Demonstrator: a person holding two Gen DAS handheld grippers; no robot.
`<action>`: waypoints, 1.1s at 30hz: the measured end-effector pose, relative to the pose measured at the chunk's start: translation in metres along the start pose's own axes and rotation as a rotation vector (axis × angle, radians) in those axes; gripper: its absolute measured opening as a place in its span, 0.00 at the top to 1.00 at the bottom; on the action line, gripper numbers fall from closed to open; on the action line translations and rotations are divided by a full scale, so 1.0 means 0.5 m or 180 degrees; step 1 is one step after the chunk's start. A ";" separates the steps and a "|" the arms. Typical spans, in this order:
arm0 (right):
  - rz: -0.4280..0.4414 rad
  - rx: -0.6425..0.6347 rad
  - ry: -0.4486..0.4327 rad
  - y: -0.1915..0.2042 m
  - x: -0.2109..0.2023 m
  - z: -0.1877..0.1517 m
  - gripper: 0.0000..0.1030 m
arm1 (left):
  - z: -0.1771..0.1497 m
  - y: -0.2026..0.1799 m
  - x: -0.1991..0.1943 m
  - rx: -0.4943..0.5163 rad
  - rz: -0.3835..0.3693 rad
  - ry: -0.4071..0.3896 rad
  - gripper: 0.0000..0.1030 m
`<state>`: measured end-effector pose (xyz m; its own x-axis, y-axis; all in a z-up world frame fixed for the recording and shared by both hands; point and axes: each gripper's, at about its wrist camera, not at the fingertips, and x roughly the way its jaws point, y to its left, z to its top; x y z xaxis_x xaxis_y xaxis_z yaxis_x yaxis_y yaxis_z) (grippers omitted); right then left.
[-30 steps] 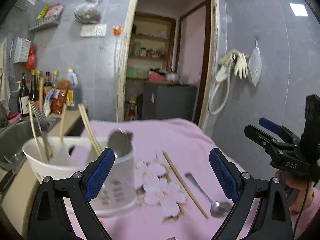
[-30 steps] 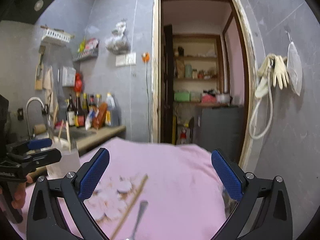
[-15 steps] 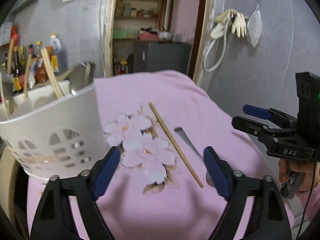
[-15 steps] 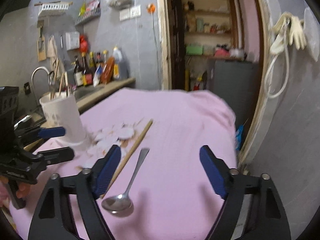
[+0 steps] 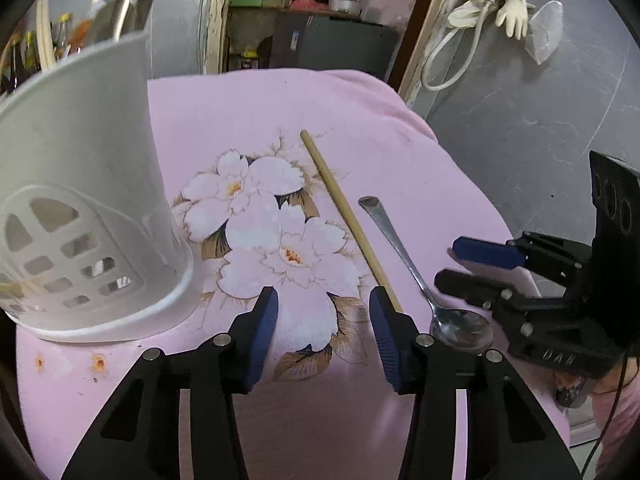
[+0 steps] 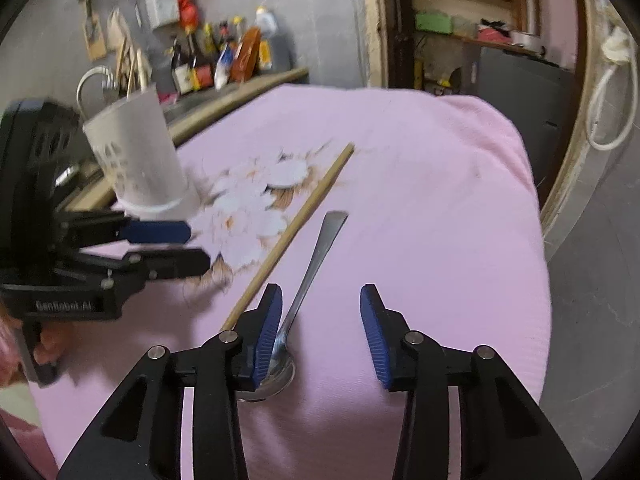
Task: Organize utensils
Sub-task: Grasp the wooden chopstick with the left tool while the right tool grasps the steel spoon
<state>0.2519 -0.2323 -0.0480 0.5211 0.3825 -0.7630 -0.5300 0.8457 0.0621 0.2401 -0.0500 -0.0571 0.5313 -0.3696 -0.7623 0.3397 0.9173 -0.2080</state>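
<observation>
A wooden chopstick [image 5: 348, 220] and a metal spoon [image 5: 400, 256] lie side by side on the pink flowered cloth [image 5: 260, 120]. The white utensil holder [image 5: 80, 200], with utensils in it, stands to the left. My left gripper [image 5: 323, 300] points down at the cloth, its jaws closing with only cloth between them. The chopstick's near end lies by its right finger. My right gripper [image 6: 320, 296] hovers over the spoon [image 6: 316, 256], its jaws closing. The spoon's neck runs just inside its left pad, and the pads do not press it. The chopstick [image 6: 296, 224] lies left of it.
In the right wrist view the holder [image 6: 136, 152] and the left gripper [image 6: 199, 247] are at the left. A counter with bottles [image 6: 224, 60] and a sink tap lie behind. The cloth drops off at the far and right edges, by a doorway [image 6: 460, 40] and grey wall.
Both grippers have tipped downward and sunk toward the cloth. Their jaws have narrowed. The spoon and chopstick now lie close in front of the fingers.
</observation>
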 end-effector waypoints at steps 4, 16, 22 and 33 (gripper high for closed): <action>-0.0061 -0.0107 0.0124 0.014 0.021 0.004 0.64 | 0.003 0.011 -0.002 -0.0077 -0.0021 -0.0015 0.62; -0.0443 -0.0445 0.0273 0.027 0.056 0.024 0.87 | 0.002 0.023 -0.007 -0.0174 -0.0112 -0.0027 0.64; -0.0477 -0.0372 0.0256 -0.002 0.032 0.013 0.95 | 0.020 -0.002 0.012 -0.0040 -0.0201 0.0024 0.68; -0.0519 -0.0408 0.0197 -0.003 0.016 0.000 0.97 | 0.082 -0.034 0.093 -0.0026 -0.0182 0.0259 0.78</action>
<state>0.2568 -0.2303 -0.0540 0.5668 0.2175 -0.7946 -0.5249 0.8387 -0.1448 0.2911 -0.0890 -0.0638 0.4462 -0.4085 -0.7963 0.3611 0.8963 -0.2575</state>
